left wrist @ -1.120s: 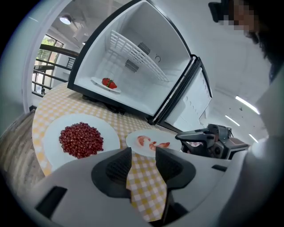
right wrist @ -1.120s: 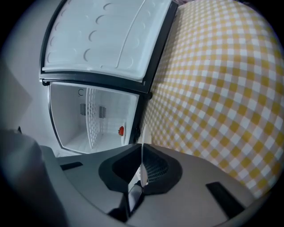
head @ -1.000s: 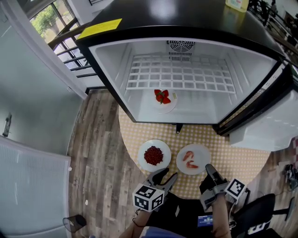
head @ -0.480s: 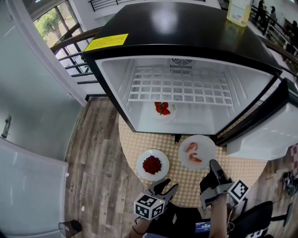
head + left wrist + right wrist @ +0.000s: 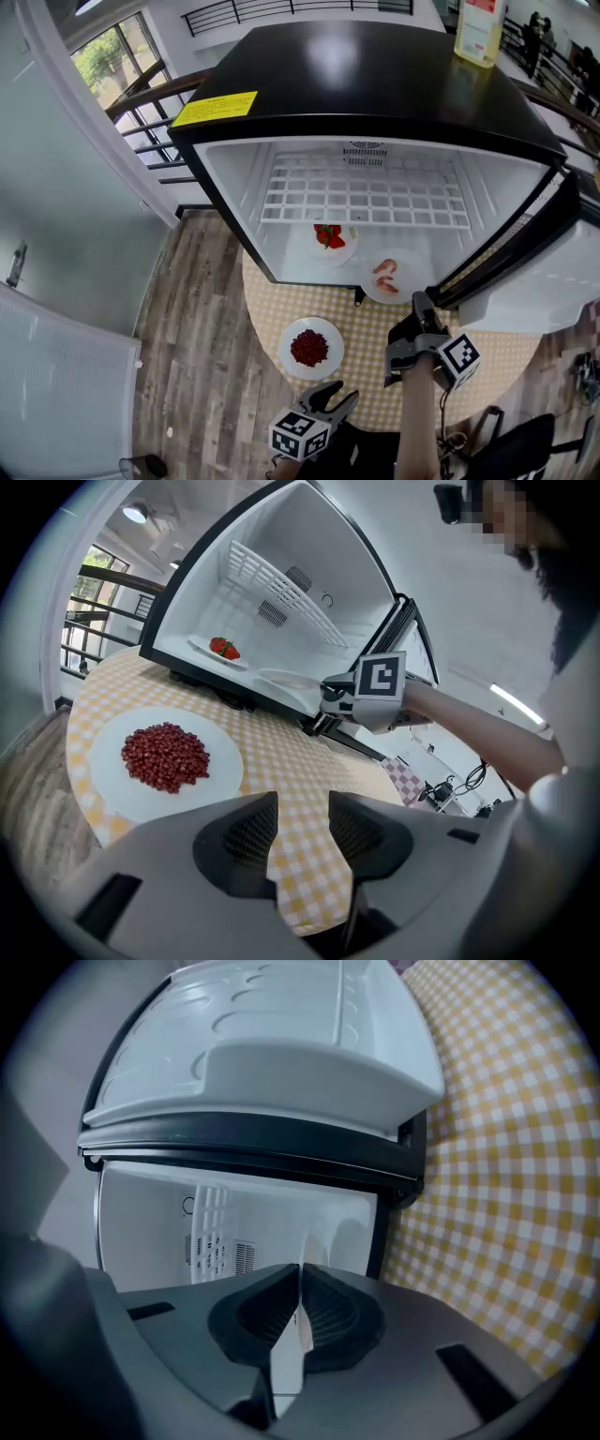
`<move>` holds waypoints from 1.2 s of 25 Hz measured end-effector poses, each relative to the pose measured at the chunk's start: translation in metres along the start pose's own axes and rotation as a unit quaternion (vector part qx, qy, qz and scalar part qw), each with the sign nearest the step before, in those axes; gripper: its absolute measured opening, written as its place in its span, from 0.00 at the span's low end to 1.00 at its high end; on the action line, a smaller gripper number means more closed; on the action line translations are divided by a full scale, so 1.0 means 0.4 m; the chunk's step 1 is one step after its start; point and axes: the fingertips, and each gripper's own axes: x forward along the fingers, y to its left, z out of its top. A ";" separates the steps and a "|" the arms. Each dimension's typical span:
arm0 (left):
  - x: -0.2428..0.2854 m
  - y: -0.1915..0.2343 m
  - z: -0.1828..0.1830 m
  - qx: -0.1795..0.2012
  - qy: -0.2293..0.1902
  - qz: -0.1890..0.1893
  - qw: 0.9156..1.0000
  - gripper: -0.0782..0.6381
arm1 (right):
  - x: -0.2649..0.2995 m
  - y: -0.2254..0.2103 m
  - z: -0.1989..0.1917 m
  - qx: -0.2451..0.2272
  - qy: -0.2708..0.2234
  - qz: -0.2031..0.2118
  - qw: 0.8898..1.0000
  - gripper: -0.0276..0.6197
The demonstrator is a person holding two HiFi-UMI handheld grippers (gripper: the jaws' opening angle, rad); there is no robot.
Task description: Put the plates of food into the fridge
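White shrimp plate (image 5: 401, 274), rim pinched in right gripper (image 5: 419, 302) jaws; left gripper (image 5: 331, 400) jaws apart.

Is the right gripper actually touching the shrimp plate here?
Touching. In the right gripper view, the right gripper is shut on the shrimp plate, its thin white rim pinched edge-on between the fingers.

A round bench (image 5: 367, 367) under a yellow checked cloth carries the open fridge (image 5: 356, 84) at its far side and, nearer the front, a white plate of red beans (image 5: 291, 361). On the fridge floor (image 5: 291, 255), below a wire shelf (image 5: 366, 199), lies a plate of strawberries (image 5: 330, 259). Just right of it, a plate of shrimp (image 5: 403, 281) hangs at the front lip; whether it rests there cannot be told.
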 end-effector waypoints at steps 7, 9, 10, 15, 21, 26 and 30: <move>-0.027 0.023 -0.015 -0.011 -0.001 0.013 1.000 0.36 | 0.076 -0.041 0.039 -0.021 -0.041 -0.030 0.998 0.08; -0.030 0.025 -0.013 -0.011 -0.003 0.015 1.000 0.36 | 0.100 -0.046 0.046 -0.028 -0.045 -0.032 0.998 0.08; -0.031 0.026 -0.010 -0.009 -0.004 0.016 1.000 0.36 | 0.115 -0.048 0.048 -0.033 -0.046 -0.032 0.998 0.08; -0.035 0.028 -0.006 0.001 -0.003 0.019 1.000 0.36 | 0.171 -0.070 0.056 -0.047 -0.063 -0.045 0.996 0.08; -0.042 0.028 -0.011 -0.002 -0.004 0.021 1.000 0.36 | 0.208 -0.079 0.070 -0.067 -0.074 -0.045 0.994 0.08; -0.047 0.032 -0.024 -0.003 0.000 0.025 1.000 0.36 | 0.214 -0.059 0.057 -0.145 -0.049 -0.049 0.987 0.10; -0.048 0.032 -0.030 -0.002 0.001 0.026 1.000 0.36 | 0.198 -0.049 0.017 -0.234 -0.018 -0.059 0.970 0.30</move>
